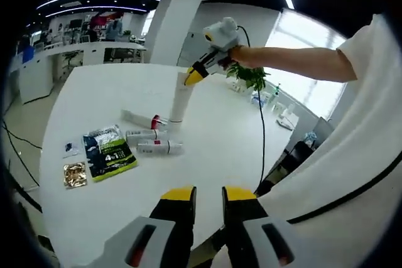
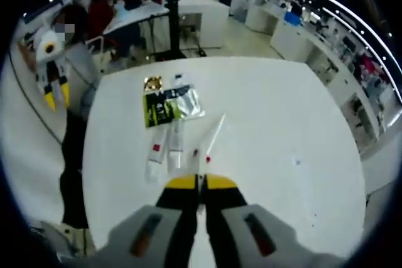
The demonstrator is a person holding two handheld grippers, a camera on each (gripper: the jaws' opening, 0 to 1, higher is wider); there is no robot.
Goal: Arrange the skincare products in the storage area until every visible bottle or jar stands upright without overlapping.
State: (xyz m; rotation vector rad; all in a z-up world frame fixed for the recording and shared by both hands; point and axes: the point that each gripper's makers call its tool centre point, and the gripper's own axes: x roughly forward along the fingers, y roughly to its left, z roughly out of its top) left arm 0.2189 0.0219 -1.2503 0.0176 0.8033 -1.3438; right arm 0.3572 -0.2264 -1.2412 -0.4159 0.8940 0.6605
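Left gripper point(image 1: 207, 194) hangs released over the near edge of the white table point(image 1: 100, 218), its jaws apart and holding nothing. Going left to right across the table's middle: a small gold packet point(image 1: 74, 174), a green and black sachet point(image 1: 109, 152), then two white tubes point(image 1: 159, 147) lying flat side by side, with a third, red-capped tube point(image 1: 143, 119) lying just beyond them. A tall white tube point(image 1: 180, 101) stands on end next to these, and the right gripper point(image 1: 195, 77) is clenched on its top.

Judging the risk: the standing tube looks slender and top-heavy, so letting go while it leans could drop it onto the lying tubes just beside it, making an overlap. The flat tubes are round and could roll toward the table's edge if nudged. The other gripper is too far back to steady anything.
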